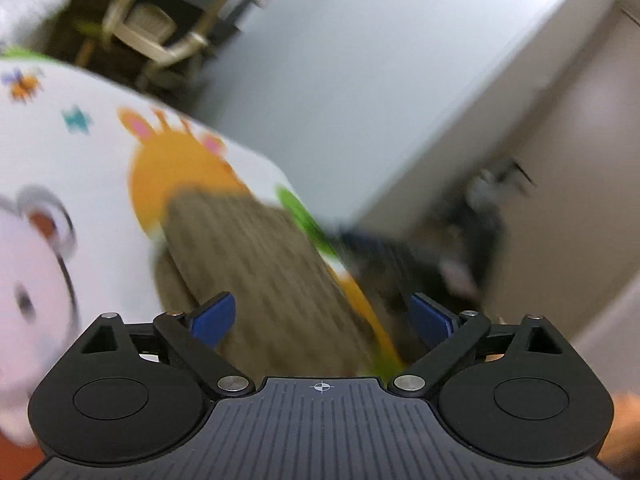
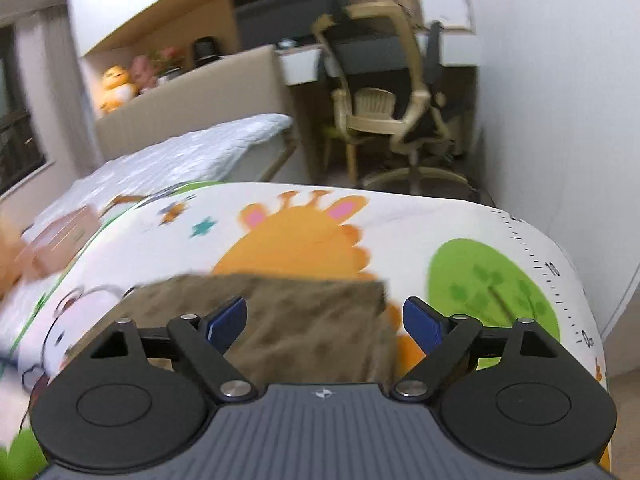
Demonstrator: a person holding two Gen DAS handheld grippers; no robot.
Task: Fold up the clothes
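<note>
Just beyond both spread, empty grippers, left gripper [image 1: 322, 320] and right gripper [image 2: 324, 326], a brown garment [image 2: 312, 320] lay as a compact rectangle on the cartoon-print mat [image 2: 400, 216], apparently folded already; farther behind it stood a chair [image 2: 384, 120].

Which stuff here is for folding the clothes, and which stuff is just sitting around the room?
For the folding:
- brown cloth lying on the cartoon mat
- left tongs, open
- right tongs, open

Just sitting around:
- desk chair
- bed
- stuffed toys on the ledge
- cardboard box, blurry
</note>
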